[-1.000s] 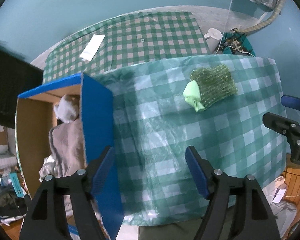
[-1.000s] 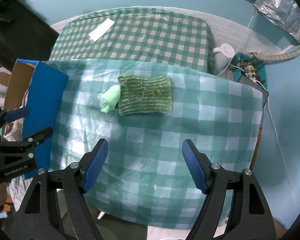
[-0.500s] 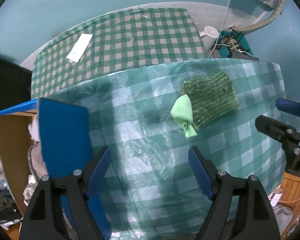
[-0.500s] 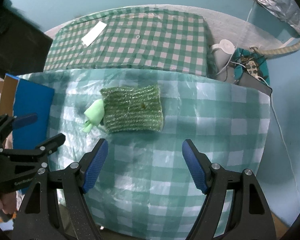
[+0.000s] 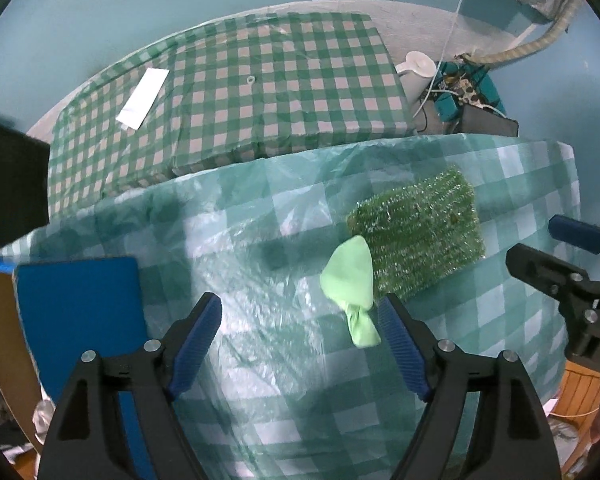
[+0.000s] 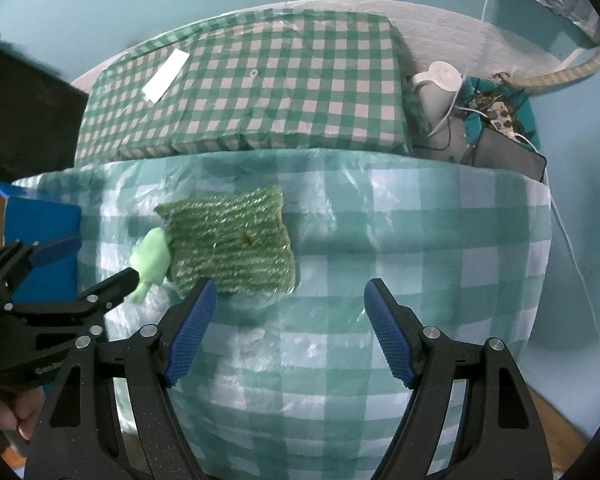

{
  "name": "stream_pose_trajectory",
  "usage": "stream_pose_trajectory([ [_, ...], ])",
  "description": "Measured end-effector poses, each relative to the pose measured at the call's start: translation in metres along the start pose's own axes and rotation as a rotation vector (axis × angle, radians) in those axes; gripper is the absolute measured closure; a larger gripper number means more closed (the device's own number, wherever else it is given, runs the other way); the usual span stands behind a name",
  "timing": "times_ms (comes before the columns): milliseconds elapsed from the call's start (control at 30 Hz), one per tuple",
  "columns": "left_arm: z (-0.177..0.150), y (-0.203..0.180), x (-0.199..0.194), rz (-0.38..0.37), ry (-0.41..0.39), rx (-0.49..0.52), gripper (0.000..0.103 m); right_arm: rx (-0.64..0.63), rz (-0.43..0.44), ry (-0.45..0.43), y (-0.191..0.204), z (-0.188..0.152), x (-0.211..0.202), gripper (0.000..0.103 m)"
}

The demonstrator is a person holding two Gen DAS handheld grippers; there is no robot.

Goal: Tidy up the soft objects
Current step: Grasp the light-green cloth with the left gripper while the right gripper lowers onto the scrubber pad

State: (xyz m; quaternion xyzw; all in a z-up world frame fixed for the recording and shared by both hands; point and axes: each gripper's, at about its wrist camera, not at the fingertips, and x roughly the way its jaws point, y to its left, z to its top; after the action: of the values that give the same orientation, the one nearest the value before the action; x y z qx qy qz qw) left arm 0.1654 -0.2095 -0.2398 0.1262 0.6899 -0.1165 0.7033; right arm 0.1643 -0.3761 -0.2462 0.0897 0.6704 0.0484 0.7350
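Note:
A light green soft balloon-like piece [image 5: 352,276] lies on the checked tablecloth [image 5: 260,360], touching a dark green glittery knitted pad [image 5: 416,236]. My left gripper [image 5: 300,332] is open and empty, its right finger just beside the light green piece. In the right wrist view the pad [image 6: 232,240] and the light green piece [image 6: 152,258] lie ahead to the left. My right gripper [image 6: 288,320] is open and empty, near the pad's front edge. The left gripper [image 6: 80,260] shows there at the left edge.
A cardboard box with a blue flap [image 5: 80,312] stands at the table's left edge. Behind the table is a second checked surface [image 5: 240,92] with a white slip [image 5: 142,98]. Cables and a white appliance [image 5: 418,68] sit at the back right.
My left gripper has moved right, away from the box and towards the light green piece. My right gripper has moved closer to the green pad. Both stay open.

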Motion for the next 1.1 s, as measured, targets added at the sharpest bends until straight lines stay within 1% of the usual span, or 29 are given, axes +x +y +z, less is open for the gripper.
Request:
stream_pose_trajectory([
  [267,0.013,-0.011,0.019,0.002,0.036,0.004,0.021,0.005,-0.016,0.002,0.000,0.010,0.005,0.026],
  [367,0.014,-0.013,0.023,-0.013,0.038,0.006,0.022,0.001,-0.018,0.005,0.000,0.010,0.005,0.026],
  [400,0.015,-0.014,0.024,-0.017,0.036,0.008,0.025,-0.003,-0.019,0.005,0.001,0.011,0.005,0.026],
  [467,0.015,-0.015,0.025,-0.016,0.035,0.019,0.034,-0.007,-0.020,0.010,0.003,0.012,0.007,0.026],
  [533,0.014,-0.014,0.026,-0.032,0.043,0.022,0.051,-0.012,-0.021,0.015,0.007,0.012,0.010,0.026],
  [567,0.014,-0.013,0.027,-0.047,0.052,0.018,0.054,-0.013,-0.020,0.017,0.009,0.013,0.012,0.026],
  [633,0.012,-0.011,0.028,-0.068,0.057,0.012,0.067,-0.014,-0.018,0.020,0.013,0.013,0.015,0.026],
  [667,0.011,-0.010,0.028,-0.070,0.054,0.011,0.072,-0.015,-0.018,0.024,0.015,0.014,0.017,0.026],
  [767,0.010,-0.008,0.027,-0.079,0.042,0.012,0.073,-0.018,-0.017,0.028,0.020,0.015,0.020,0.026],
  [967,0.005,0.003,0.019,-0.072,0.028,0.005,0.074,-0.048,-0.012,0.048,0.036,0.019,0.029,0.026],
  [1033,0.003,0.008,0.017,-0.065,0.024,0.001,0.074,-0.056,-0.011,0.057,0.041,0.020,0.033,0.023],
  [1100,0.000,0.014,0.016,-0.060,0.023,-0.004,0.074,-0.067,-0.012,0.063,0.048,0.020,0.037,0.022],
])
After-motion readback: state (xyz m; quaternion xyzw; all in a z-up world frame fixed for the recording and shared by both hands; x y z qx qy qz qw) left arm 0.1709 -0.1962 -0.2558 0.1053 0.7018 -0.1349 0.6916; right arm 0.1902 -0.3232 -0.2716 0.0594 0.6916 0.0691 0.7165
